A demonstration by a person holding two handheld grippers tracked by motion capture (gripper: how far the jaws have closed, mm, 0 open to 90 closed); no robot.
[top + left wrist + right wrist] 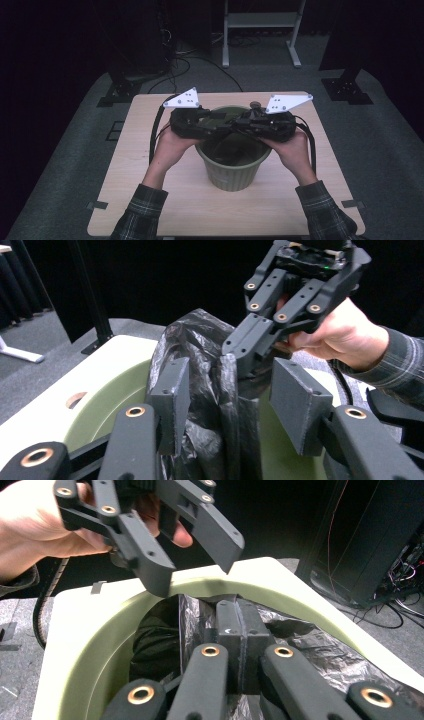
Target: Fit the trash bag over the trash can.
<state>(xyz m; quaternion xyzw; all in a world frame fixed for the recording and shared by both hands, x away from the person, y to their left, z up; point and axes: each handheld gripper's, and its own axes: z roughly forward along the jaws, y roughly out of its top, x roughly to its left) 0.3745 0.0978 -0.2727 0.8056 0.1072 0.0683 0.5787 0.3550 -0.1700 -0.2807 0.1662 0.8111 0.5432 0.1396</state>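
R gripper (239, 630): jaws pinched tight on black bag (200, 370)
L gripper (230, 400): half-open, straddling bag, no contact
Bag: upright, over green pot (232, 172)

No readable text or labels anywhere.

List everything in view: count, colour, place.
bin: one, green ribbed, centre of the table.
bag: one, black plastic, rising out of the bin.
table: one, pale wood, under the bin.
shelf frame: one, white, on the floor beyond the table.
left gripper: one, black, over the bin, jaws either side of the bag.
right gripper: one, black, shut on the bag.
hands: two, checked sleeves, near edge.
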